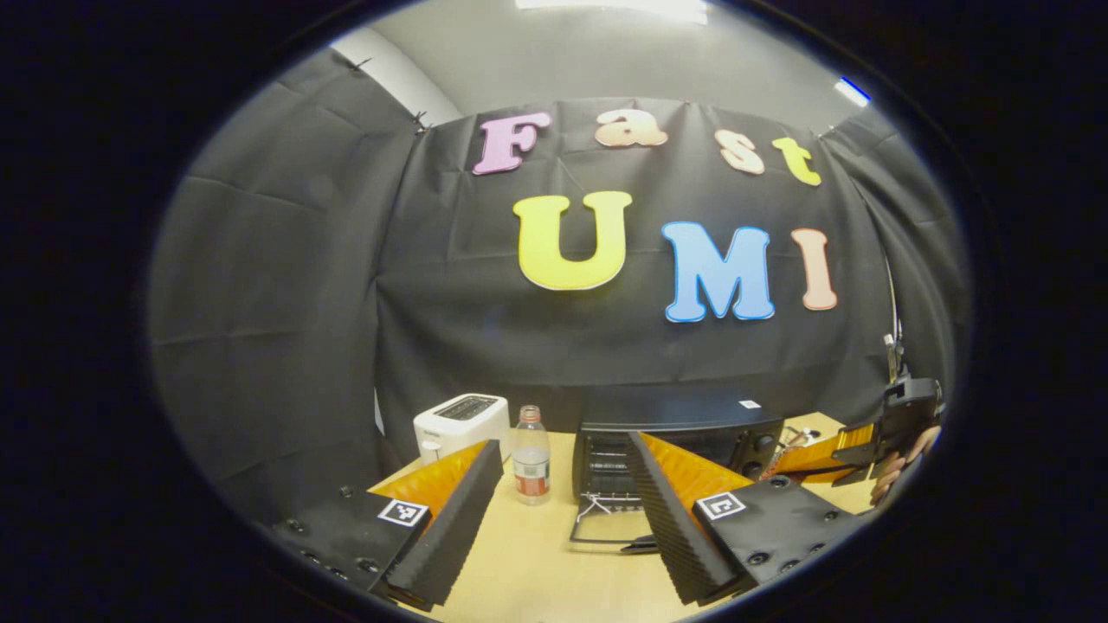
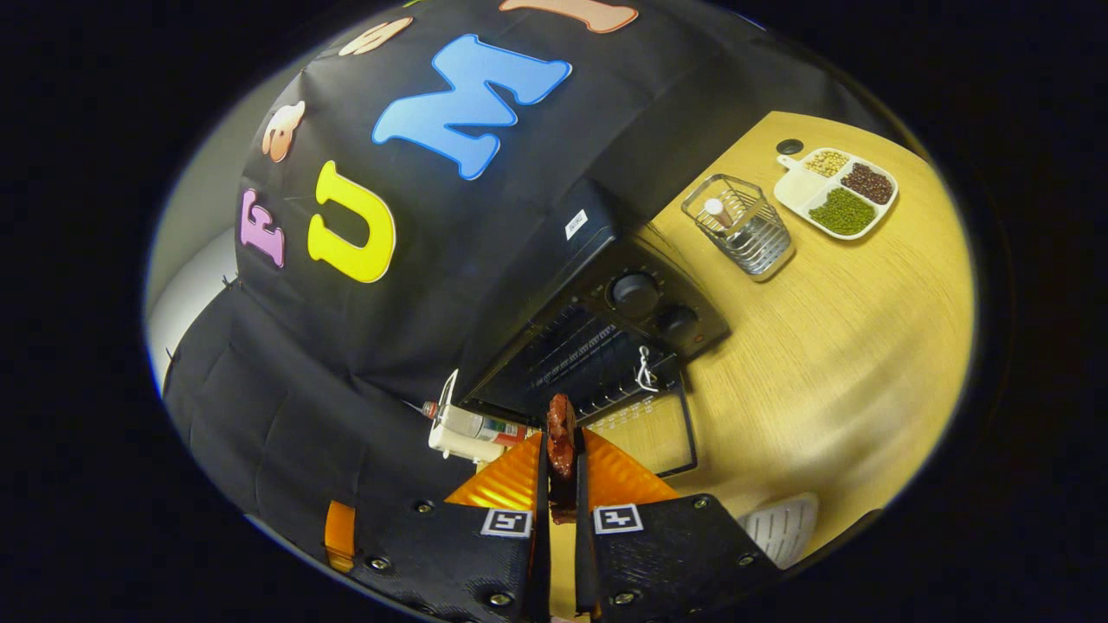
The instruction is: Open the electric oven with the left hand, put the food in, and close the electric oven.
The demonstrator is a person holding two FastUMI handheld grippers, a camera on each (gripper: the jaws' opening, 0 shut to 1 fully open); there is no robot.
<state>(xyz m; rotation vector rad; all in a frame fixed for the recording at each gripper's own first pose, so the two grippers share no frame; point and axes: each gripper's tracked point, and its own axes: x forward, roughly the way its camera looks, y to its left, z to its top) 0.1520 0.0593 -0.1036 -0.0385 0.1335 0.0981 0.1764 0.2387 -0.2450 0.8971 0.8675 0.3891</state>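
Black electric oven [image 2: 606, 320] on wooden worktop [image 2: 848, 346], door dropped open, right gripper [image 2: 561, 467] jaws clamped on reddish-brown food [image 2: 561, 437], left gripper [image 1: 563, 510] jaws spread wide, empty.

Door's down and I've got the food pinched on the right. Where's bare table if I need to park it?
Bare wood lies right of the oven, between its open door and the wire basket and divided dish. In the left gripper view, the table before the bottle is free. It is crowded around the toaster.
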